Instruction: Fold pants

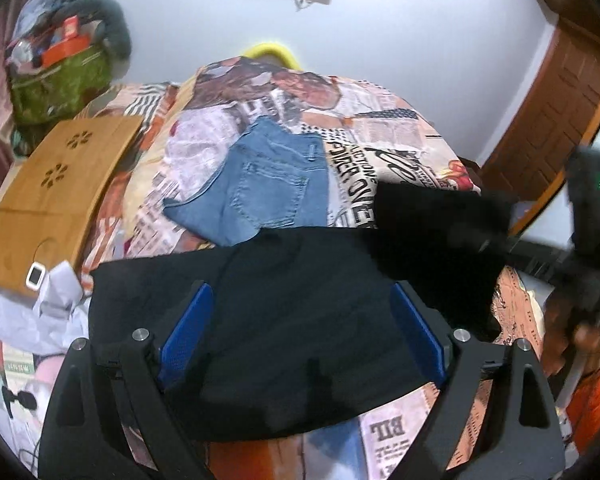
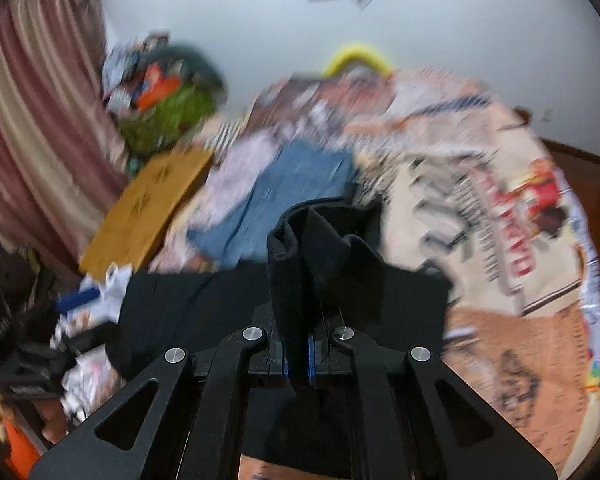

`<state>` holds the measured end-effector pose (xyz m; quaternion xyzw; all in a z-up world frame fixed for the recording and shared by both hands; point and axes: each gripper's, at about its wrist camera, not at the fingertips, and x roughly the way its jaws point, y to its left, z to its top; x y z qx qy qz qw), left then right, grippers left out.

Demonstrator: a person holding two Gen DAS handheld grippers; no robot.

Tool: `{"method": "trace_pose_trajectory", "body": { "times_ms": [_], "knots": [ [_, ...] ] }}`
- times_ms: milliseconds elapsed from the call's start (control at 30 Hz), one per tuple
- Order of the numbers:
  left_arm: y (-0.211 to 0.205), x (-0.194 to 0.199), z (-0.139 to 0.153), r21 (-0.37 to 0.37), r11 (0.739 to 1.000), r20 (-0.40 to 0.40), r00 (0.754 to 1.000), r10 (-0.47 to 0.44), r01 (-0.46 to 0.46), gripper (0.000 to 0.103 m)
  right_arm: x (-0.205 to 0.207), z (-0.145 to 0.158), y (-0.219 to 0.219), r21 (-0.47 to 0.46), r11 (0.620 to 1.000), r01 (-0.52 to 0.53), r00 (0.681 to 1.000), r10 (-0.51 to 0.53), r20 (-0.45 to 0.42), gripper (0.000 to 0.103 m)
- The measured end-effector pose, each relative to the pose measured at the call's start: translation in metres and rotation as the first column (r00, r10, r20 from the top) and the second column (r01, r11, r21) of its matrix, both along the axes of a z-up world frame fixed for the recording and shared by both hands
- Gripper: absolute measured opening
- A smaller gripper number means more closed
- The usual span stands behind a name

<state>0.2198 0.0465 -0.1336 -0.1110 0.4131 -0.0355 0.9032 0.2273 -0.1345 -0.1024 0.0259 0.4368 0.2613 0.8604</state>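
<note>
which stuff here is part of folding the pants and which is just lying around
Part of the job:
- black pants
- right gripper, shut on the pants
- left gripper, open above them

Lying about:
- folded jeans
- wooden lap tray
- green bag
- printed bedsheet

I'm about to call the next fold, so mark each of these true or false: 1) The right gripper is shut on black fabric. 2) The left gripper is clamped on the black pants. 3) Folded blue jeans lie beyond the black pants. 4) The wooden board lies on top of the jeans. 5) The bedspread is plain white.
1) True: the right gripper pinches a bunched fold of the black pants.
2) False: the left gripper stands wide, with the pants lying between its blue pads but not pinched.
3) True: the blue jeans lie farther up the bed.
4) False: the wooden board lies beside the jeans, apart from them.
5) False: the bedspread has a newspaper print.
</note>
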Motion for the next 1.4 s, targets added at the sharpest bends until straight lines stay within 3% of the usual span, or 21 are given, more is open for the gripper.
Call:
{"method": "trace_pose_trajectory", "body": {
  "times_ms": [167,233,333,367,400,533,733,867,1033,1233,1400],
  "knots": [
    [0.010,-0.006,-0.011,0.002,1.000,-0.033,0.999,0.031,-0.031,0.090,-0.020,-0.058,0.045,-0.081,0.989,-0.124,0.984,0.113,-0.135,0.005],
    [0.011,-0.005,-0.015,0.007,0.999,-0.049,0.998,0.035,-0.035,0.090,-0.029,-0.072,0.059,-0.136,0.977,-0.163,0.978,0.142,-0.154,0.010],
    [0.008,-0.004,-0.016,0.017,0.999,-0.053,0.998,0.031,-0.030,0.090,-0.044,-0.074,0.071,-0.235,0.950,-0.208,0.977,0.190,-0.095,0.018],
    [0.007,-0.003,-0.016,0.019,0.999,-0.053,0.998,0.030,-0.029,0.090,-0.046,-0.072,0.071,-0.246,0.943,-0.223,0.974,0.207,-0.091,0.025],
    [0.005,-0.002,-0.016,0.020,0.999,-0.055,0.998,0.027,-0.026,0.090,-0.046,-0.070,0.071,-0.248,0.939,-0.240,0.970,0.223,-0.095,0.036],
    [-0.002,0.003,-0.015,0.021,1.000,-0.057,0.998,0.015,-0.014,0.091,-0.053,-0.056,0.060,-0.228,0.939,-0.257,0.966,0.244,-0.086,0.050],
    [-0.014,0.018,-0.013,0.042,0.999,-0.067,0.998,-0.002,0.005,0.091,-0.047,-0.029,0.016,-0.123,0.977,-0.176,0.984,0.170,-0.059,0.052],
    [-0.026,0.034,-0.010,0.039,0.999,-0.065,0.998,-0.020,0.023,0.096,-0.036,-0.008,-0.017,-0.128,0.988,-0.085,0.996,0.089,0.025,0.063],
    [-0.051,0.061,-0.013,0.049,0.996,-0.076,0.995,-0.070,0.074,0.099,-0.016,0.001,-0.045,-0.128,0.992,-0.021,0.998,0.028,0.057,0.064],
    [-0.078,0.095,-0.044,0.101,0.985,-0.164,0.979,-0.123,0.141,0.099,0.015,-0.018,-0.058,-0.125,0.992,0.014,1.000,-0.013,0.010,0.065],
    [-0.094,0.112,-0.081,0.139,0.971,-0.254,0.955,-0.156,0.195,0.099,0.033,-0.058,-0.060,-0.155,0.988,-0.003,0.996,-0.011,-0.089,0.065]
  ]
}}
